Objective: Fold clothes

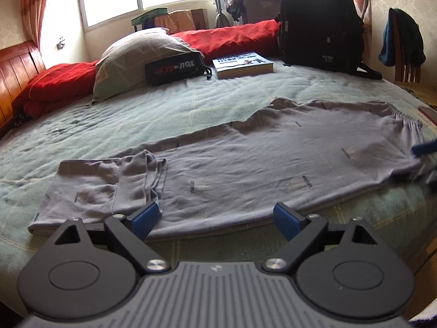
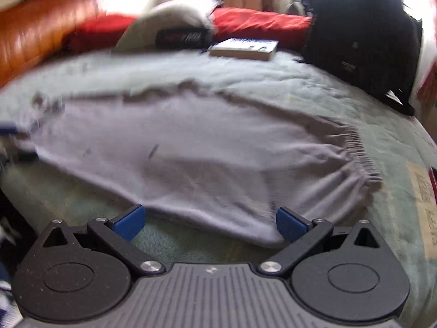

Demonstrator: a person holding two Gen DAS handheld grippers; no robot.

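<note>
Grey trousers (image 1: 245, 158) lie flat across the pale green bed cover, legs to the left and the gathered waistband (image 1: 404, 117) at the right. One leg end is crumpled near the left. My left gripper (image 1: 215, 216) hovers open over the near edge of the legs, nothing between its blue pads (image 1: 147, 216). The right wrist view is blurred: the trousers (image 2: 191, 153) and their waistband (image 2: 360, 158) fill it. My right gripper (image 2: 209, 221) is open at the near hem, its right pad (image 2: 289, 225) at the cloth's edge. The right gripper's blue tip (image 1: 423, 147) shows at the far right of the left wrist view.
At the back of the bed sit a pillow (image 1: 136, 54), a black pouch (image 1: 172, 68), a book (image 1: 243, 64), a black backpack (image 1: 322, 22) and red bedding (image 1: 232, 35). A wooden headboard (image 1: 16, 63) stands left, a chair with clothes (image 1: 404, 43) right.
</note>
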